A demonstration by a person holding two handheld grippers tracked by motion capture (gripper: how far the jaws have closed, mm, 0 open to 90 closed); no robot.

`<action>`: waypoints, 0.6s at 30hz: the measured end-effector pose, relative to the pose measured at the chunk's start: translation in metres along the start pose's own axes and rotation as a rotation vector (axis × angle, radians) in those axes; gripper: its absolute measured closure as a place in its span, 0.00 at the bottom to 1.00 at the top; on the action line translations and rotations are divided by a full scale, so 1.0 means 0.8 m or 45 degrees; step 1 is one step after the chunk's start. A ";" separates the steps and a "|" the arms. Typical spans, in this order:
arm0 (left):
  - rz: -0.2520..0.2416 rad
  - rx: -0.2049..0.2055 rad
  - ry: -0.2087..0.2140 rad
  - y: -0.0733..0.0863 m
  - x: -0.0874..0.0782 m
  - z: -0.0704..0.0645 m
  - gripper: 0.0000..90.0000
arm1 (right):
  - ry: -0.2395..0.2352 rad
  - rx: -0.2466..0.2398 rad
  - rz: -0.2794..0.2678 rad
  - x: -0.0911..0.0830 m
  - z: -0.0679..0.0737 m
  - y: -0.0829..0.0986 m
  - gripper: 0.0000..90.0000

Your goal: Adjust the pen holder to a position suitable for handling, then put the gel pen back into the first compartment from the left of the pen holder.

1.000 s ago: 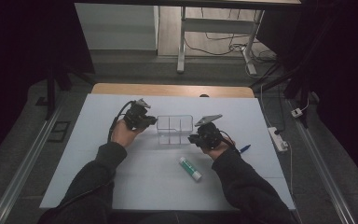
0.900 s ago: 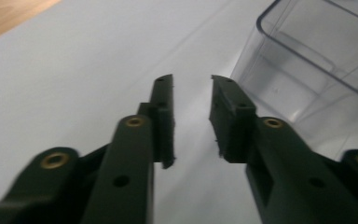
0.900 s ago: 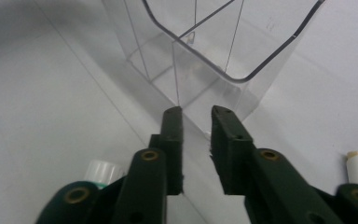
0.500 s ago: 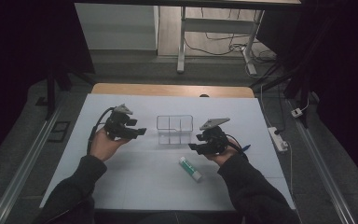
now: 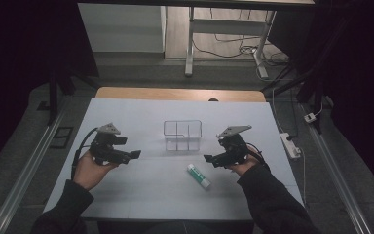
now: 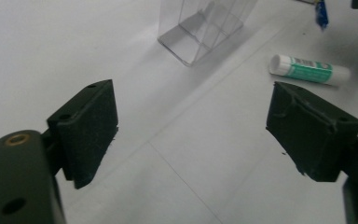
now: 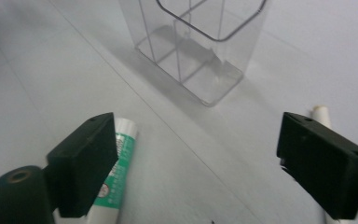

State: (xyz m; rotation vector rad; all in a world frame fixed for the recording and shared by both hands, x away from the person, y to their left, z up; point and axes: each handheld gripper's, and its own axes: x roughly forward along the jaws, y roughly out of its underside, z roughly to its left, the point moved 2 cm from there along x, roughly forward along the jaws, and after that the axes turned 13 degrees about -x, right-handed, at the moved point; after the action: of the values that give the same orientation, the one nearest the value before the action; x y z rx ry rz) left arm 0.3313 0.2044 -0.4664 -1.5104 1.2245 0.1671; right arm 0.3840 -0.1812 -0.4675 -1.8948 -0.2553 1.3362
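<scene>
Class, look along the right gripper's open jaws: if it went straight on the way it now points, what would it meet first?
Most likely the clear divided organiser, which stands centred ahead of the right gripper. The green glue stick lies low by one jaw and a white pen by the other, both probably off the line; depth is uncertain.

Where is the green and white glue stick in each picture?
High view: the glue stick lies on the white table, below the clear organizer box, just left of the right gripper.
Left gripper view: upper right, above the right-hand jaw.
Right gripper view: lower left, partly behind the left-hand jaw.
Shared landmark: the clear organizer box, beyond the glue stick in all three views.
</scene>
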 end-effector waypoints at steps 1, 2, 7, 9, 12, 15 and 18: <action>-0.005 -0.005 0.004 0.004 -0.003 -0.001 0.17 | 0.006 -0.001 0.003 -0.001 -0.001 0.002 0.11; -0.006 -0.012 0.014 0.008 -0.007 -0.002 0.16 | 0.015 -0.005 0.011 -0.001 -0.003 0.004 0.09; -0.007 -0.013 0.012 0.030 -0.021 -0.011 0.09 | 0.032 0.018 0.017 -0.007 -0.009 0.014 0.03; -0.012 -0.011 0.004 0.041 -0.028 -0.014 0.05 | 0.043 0.026 0.019 -0.012 -0.013 0.020 0.01; -0.025 -0.024 -0.020 0.058 -0.038 -0.016 0.04 | 0.051 0.029 0.029 -0.016 -0.015 0.024 0.01; -0.037 -0.048 -0.033 0.075 -0.050 -0.016 0.02 | 0.077 0.033 0.043 -0.023 -0.021 0.032 0.01; -0.055 -0.064 -0.053 0.092 -0.063 -0.016 0.00 | 0.106 0.077 0.049 -0.032 -0.031 0.043 0.01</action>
State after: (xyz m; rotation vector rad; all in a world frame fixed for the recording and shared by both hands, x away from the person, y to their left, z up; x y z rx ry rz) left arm 0.2477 0.2361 -0.4756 -1.5679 1.1609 0.2007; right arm 0.3856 -0.2306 -0.4702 -1.9079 -0.1356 1.2733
